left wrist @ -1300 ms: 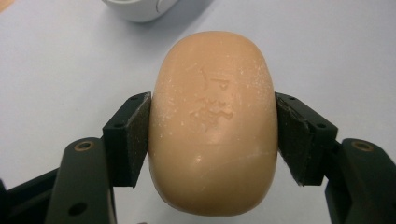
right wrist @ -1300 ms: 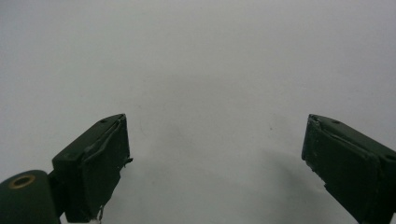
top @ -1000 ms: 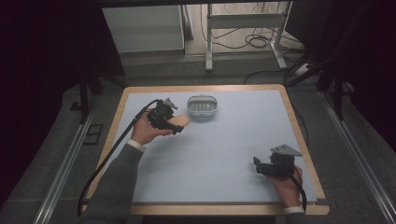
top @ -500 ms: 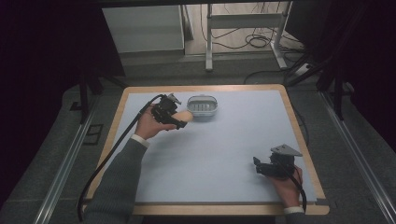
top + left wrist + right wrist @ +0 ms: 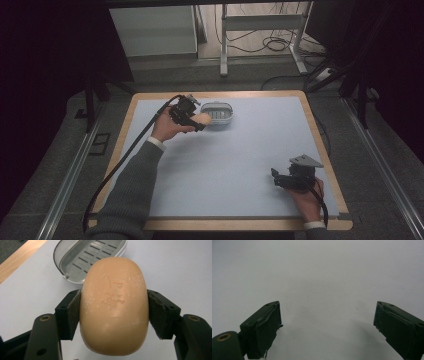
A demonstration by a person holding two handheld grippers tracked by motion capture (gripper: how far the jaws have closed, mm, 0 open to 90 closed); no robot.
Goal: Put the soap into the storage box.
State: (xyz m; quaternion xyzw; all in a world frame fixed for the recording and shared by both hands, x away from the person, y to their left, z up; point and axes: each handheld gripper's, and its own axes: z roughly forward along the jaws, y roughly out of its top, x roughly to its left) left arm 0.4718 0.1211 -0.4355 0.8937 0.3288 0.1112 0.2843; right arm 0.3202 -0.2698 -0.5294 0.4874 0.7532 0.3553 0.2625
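My left tongs [image 5: 199,121] sit toward the far left part of the desk [image 5: 240,165], and they are clamped on a bar of soap [image 5: 202,119]. In the left gripper view the two black pads press flat against the long sides of the soap [image 5: 114,306], one on each side, with the tan, rounded bar bulging out above and below them. Its upper face has a faint stamped mark and a few pale specks. The soap is lifted clear of the desk surface, carried in my left hand [image 5: 167,127], whose grey sleeve runs in from the bottom left, with the black cable trailing back along it.

Just to the right of the soap stands the soap dish [image 5: 218,113], a small oval metal tray with slots in its floor. From above, the soap is right beside the dish's left rim, near enough that I cannot tell whether they touch. In the left gripper view the dish [image 5: 75,260] lies beyond the soap, its slotted floor bare.

Further right, the pale blue mat covers the middle of the desk, framed by the wooden edge.

At the near right corner, well apart from the dish, my right tongs [image 5: 276,178] rest low by the desk in my right hand [image 5: 306,196]. In the right gripper view its jaws stand wide apart with nothing between them, just plain desk surface [image 5: 324,277] ahead.
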